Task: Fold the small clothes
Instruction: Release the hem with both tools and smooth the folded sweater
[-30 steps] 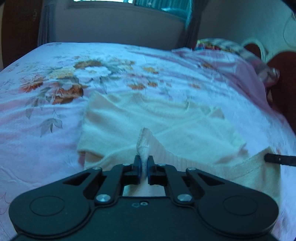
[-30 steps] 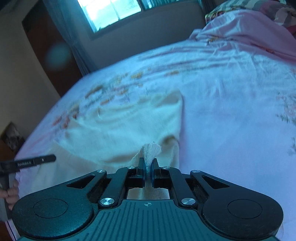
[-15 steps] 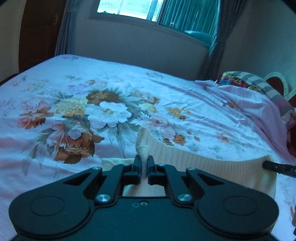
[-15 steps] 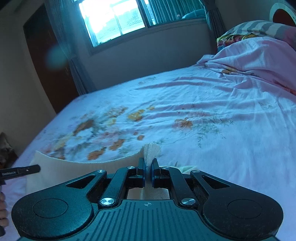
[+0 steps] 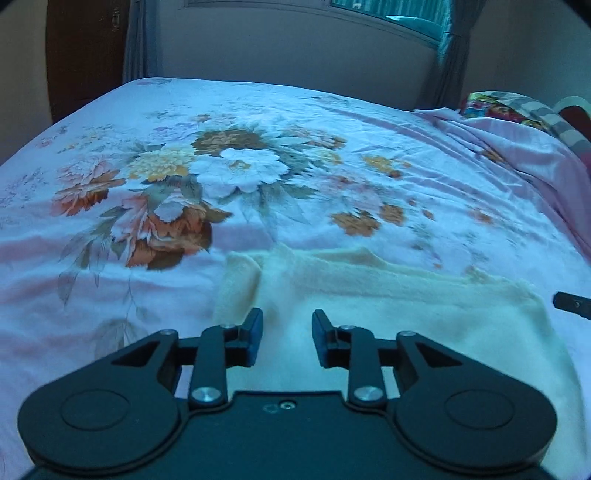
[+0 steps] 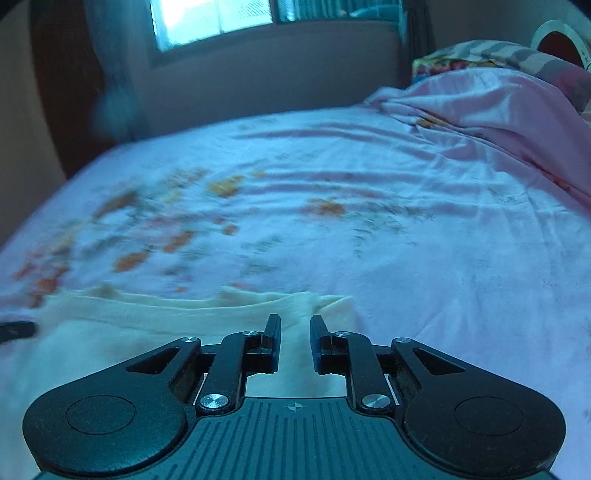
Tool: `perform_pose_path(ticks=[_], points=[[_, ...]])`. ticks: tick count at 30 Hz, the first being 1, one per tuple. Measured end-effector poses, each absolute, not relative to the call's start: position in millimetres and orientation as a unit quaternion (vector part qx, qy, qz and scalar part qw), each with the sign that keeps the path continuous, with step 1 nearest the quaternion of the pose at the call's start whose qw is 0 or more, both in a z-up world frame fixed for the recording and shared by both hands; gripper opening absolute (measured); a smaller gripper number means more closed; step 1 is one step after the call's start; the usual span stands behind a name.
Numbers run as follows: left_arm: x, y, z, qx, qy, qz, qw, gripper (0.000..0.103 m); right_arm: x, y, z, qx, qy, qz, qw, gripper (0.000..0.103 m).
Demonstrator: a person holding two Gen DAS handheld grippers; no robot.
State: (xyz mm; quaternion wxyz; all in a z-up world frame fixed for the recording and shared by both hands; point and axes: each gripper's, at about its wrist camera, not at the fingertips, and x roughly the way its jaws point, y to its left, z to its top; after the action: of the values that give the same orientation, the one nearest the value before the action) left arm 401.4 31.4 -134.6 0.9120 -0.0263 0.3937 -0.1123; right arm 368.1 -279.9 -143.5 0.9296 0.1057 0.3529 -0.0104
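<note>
A small cream knit garment (image 5: 388, 306) lies folded flat on the floral pink bedsheet (image 5: 184, 177), right in front of both grippers. My left gripper (image 5: 287, 321) is open and empty, just over the garment's left part. My right gripper (image 6: 294, 325) is open and empty, over the garment's right end; the garment also shows in the right wrist view (image 6: 166, 321). A fingertip of the right gripper shows at the right edge of the left wrist view (image 5: 572, 303). A fingertip of the left gripper shows at the left edge of the right wrist view (image 6: 16, 329).
A bunched pink blanket (image 6: 498, 114) and a striped patterned pillow (image 6: 517, 55) lie at the bed's right end. A wall with a window (image 6: 210, 22) and curtains stands beyond the far edge. A dark wooden door (image 5: 85, 51) is at the far left.
Both grippers have let go of the garment's edge and opened. The lifted cream edge has come down folded over, and the garment now lies flat on the sheet.
</note>
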Motion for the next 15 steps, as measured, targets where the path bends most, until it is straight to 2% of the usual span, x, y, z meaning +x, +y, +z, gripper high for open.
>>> perform_pose_path(ticks=[2, 3, 6, 11, 15], points=[[378, 21, -134, -0.008, 0.398, -0.123, 0.909, 0.035, 346, -258, -135, 0.094, 0.357, 0.023, 0.929, 0.028], [367, 16, -135, -0.003, 0.403, -0.128, 0.906, 0.038, 334, -246, -136, 0.091, 0.364, 0.037, 0.926, 0.029], [335, 2, -150, 0.008, 0.424, -0.137, 0.895, 0.038, 303, -219, -148, 0.099, 0.384, 0.062, 0.916, 0.029], [307, 2, -165, 0.015, 0.43, -0.115, 0.895, 0.038, 266, -198, -185, 0.048, 0.41, 0.047, 0.91, 0.029], [294, 2, -157, 0.031, 0.437, -0.105, 0.893, 0.038, 252, -197, -173, 0.044, 0.402, 0.036, 0.914, 0.029]])
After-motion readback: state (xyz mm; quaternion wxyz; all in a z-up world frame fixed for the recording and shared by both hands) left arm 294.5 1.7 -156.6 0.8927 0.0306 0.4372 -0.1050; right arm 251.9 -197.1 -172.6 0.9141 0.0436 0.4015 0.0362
